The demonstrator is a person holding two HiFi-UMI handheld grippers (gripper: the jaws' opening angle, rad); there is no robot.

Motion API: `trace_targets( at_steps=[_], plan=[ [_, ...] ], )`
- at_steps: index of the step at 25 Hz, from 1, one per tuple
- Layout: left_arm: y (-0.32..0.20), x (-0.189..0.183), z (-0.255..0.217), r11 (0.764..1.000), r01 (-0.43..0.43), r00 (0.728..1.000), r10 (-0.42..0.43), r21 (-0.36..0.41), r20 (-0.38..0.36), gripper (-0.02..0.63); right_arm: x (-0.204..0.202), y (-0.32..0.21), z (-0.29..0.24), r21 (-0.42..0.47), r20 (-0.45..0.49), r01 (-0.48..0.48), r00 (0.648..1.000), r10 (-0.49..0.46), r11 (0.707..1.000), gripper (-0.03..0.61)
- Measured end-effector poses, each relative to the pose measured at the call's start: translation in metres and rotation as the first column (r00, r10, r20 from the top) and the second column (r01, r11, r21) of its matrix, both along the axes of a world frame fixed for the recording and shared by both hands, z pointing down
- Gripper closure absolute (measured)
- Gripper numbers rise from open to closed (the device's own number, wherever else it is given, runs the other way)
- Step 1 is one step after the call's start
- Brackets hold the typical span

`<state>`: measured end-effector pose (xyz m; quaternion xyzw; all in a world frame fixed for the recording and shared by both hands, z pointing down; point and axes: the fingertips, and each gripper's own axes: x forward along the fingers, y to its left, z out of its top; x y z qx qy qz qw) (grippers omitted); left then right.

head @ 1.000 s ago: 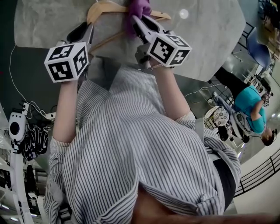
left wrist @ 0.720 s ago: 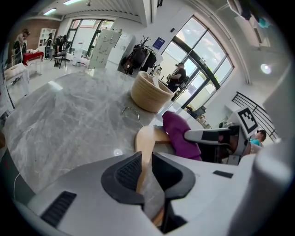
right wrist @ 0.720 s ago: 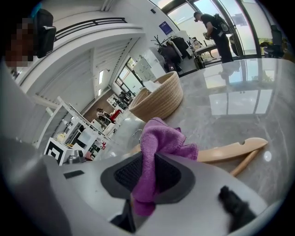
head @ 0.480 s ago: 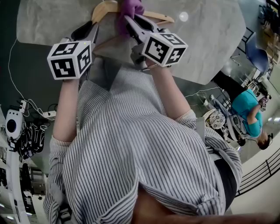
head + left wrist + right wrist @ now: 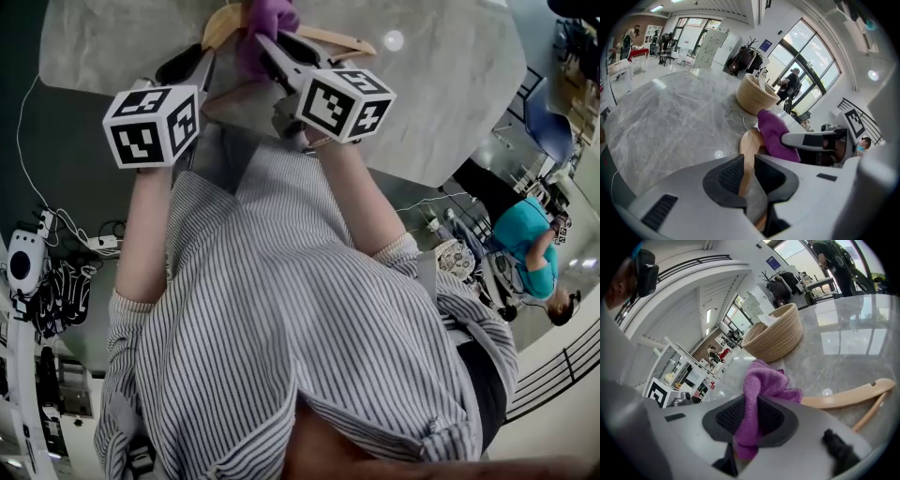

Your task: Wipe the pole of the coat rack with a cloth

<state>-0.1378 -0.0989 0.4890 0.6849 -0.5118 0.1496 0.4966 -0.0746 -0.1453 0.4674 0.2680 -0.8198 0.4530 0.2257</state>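
No coat rack pole shows in any view. What we have instead is a wooden hanger [image 5: 330,36], held above the marble table [image 5: 450,84], and the purple cloth [image 5: 263,19] sits against it near its middle.

The hanger's long axis runs left to right across the top of the head view. In the left gripper view the wood [image 5: 749,145] leads straight forward out of the jaws, with the cloth [image 5: 776,136] touching it just ahead and a little to the right. The thin wire hook [image 5: 736,115] lies beyond that. In the right gripper view the free arm of the hanger [image 5: 843,397] stretches away to the right from under the cloth [image 5: 761,385].

Our left gripper [image 5: 195,64] is clamped on the left arm of the hanger, the dark pads pressed on the wood from either side [image 5: 747,171]. Our right gripper [image 5: 272,52] is clenched on the cloth, a fold of which fills the gap between its pads [image 5: 750,418]. The two grippers sit close together, the right one nearer the hanger's centre.

We judge that the coming move depends on that axis. The unwiped length lies to the right of the cloth, so the right gripper should slide along the wood while the left gripper holds it fixed.

A woven basket [image 5: 776,338] stands further back on the table, well apart from both grippers.
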Motion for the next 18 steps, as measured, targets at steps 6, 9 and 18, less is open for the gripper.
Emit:
trace_targets(
  at_steps=[6, 9, 18],
  plan=[
    [-0.002, -0.005, 0.004, 1.000, 0.031, 1.000, -0.031, 0.004, -0.005, 0.557, -0.015, -0.001, 0.004, -0.005, 0.020, 0.025, 0.999, -0.025, 1.000, 0.502],
    [-0.003, -0.005, 0.003, 0.999, 0.038, 0.999, -0.038, 0.004, -0.009, 0.557, -0.019, -0.001, 0.002, -0.004, 0.026, 0.034, 0.999, -0.034, 0.999, 0.502],
    [-0.001, -0.009, 0.001, 0.998, 0.068, 0.998, -0.067, 0.010, -0.020, 0.557, -0.031, 0.006, 0.000, -0.003, 0.031, 0.071, 0.997, -0.071, 0.997, 0.502]
  ],
)
